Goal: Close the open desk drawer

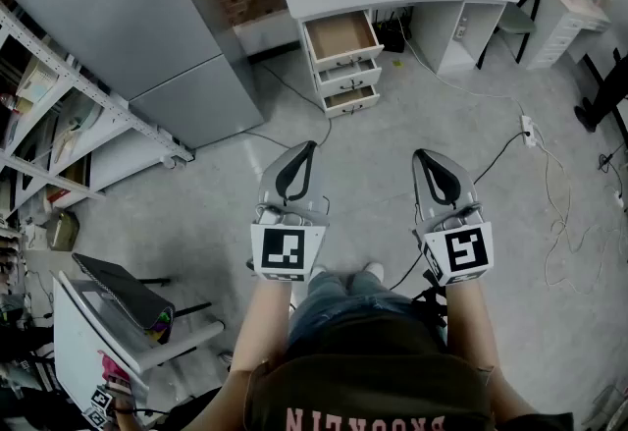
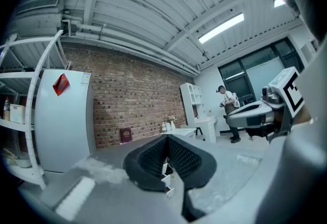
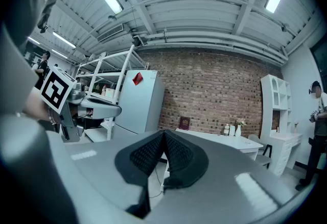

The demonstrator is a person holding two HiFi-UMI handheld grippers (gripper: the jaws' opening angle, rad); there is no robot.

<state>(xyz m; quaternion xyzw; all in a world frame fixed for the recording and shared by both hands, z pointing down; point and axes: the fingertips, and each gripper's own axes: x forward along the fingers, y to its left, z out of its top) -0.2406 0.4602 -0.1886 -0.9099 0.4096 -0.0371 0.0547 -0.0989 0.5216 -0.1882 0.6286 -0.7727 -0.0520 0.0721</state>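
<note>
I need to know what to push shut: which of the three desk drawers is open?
The top drawer: it is pulled out, showing its wooden inside. The middle drawer and bottom drawer below show only white fronts.

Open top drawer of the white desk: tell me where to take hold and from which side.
Take the white front panel of the open wood-lined top drawer, coming straight from the room side. It juts out past the two lower drawers, so its face is free; a push there should probably slide it in.
</note>
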